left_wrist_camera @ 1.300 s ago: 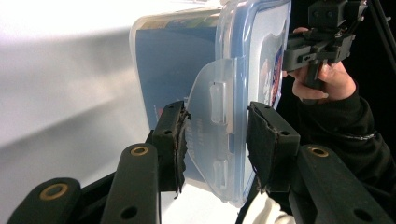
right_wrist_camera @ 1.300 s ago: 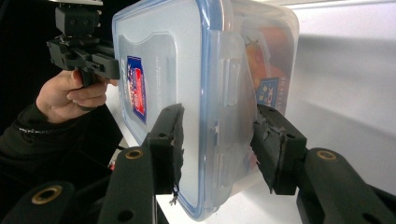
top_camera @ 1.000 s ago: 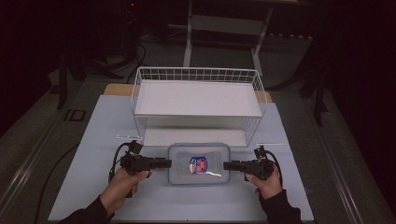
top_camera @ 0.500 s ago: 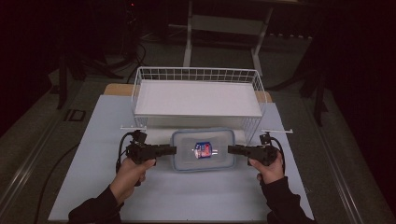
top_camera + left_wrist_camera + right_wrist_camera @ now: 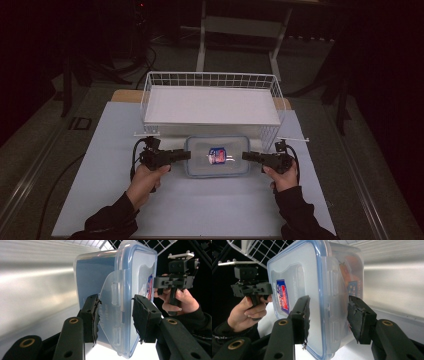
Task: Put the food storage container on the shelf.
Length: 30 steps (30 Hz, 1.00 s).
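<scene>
Clear plastic box (image 5: 217, 156) sits between both tools — left tool (image 5: 186, 154), right tool (image 5: 247, 156) — each clamped on an end.

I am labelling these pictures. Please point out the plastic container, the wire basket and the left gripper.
plastic container (image 5: 220, 170): high view, on its clear lid.
wire basket (image 5: 210, 79): high view, on its far rim.
left gripper (image 5: 186, 155): high view, at its jaw tips.

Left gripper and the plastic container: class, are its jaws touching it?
Touching. The left gripper view shows the left gripper with both jaws pressed against the plastic container at its end latch.
</scene>
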Tool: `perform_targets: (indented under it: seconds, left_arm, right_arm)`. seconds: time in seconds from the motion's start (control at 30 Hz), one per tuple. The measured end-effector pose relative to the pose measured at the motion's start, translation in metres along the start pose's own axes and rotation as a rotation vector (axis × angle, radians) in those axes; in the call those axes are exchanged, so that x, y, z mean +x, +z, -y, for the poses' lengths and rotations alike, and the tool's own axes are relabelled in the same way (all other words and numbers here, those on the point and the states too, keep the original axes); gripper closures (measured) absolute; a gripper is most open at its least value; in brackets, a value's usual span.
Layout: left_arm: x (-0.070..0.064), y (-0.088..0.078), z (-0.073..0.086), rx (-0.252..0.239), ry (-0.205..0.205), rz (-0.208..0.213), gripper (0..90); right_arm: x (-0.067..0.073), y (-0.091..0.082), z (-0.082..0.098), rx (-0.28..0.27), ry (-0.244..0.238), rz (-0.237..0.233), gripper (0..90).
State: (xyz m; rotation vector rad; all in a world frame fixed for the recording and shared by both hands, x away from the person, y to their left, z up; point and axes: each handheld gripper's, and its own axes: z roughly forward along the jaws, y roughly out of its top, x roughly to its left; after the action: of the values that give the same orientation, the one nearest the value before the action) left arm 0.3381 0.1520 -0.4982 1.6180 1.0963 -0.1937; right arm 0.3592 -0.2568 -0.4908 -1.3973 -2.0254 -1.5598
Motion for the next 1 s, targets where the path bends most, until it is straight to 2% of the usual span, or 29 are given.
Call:
perform_targets:
  seconds: [0.07, 0.17, 0.23, 0.5, 0.57, 0.63, 0.8, 0.93, 1.0]
  left_arm:
    - [0.001, 0.001, 0.000, 0.001, 0.000, -0.001, 56.1]
    - [0.009, 0.007, 0.001, -0.010, 0.034, -0.032, 54.9]
    - [0.011, 0.008, 0.001, -0.020, 0.030, -0.031, 54.8]
    - [0.016, 0.017, -0.004, -0.073, 0.034, -0.068, 53.3]
    - [0.016, 0.019, -0.004, -0.076, 0.021, -0.064, 52.9]
    - [0.018, 0.020, -0.003, -0.078, 0.028, -0.062, 52.6]
    - [0.018, 0.019, -0.003, -0.088, 0.033, -0.065, 52.7]
    - [0.019, 0.020, -0.002, -0.109, 0.043, -0.078, 51.8]
    - [0.020, 0.021, -0.001, -0.120, 0.047, -0.080, 50.9]
  right_arm:
    - [-0.001, 0.003, 0.000, -0.003, -0.007, 0.014, 52.8]
    - [-0.004, 0.009, -0.001, -0.012, -0.016, 0.038, 52.6]
    - [-0.005, 0.011, -0.001, -0.019, -0.008, 0.041, 52.4]
    - [-0.012, 0.018, -0.002, -0.047, 0.002, 0.056, 52.1]
    - [-0.012, 0.019, -0.002, -0.056, -0.004, 0.066, 52.0]
    - [-0.012, 0.019, -0.001, -0.061, -0.009, 0.076, 51.9]
    - [-0.015, 0.021, 0.001, -0.076, 0.007, 0.066, 51.7]
    - [-0.018, 0.024, 0.002, -0.112, 0.022, 0.056, 50.7]
    - [-0.016, 0.024, 0.003, -0.131, 0.004, 0.078, 50.4]
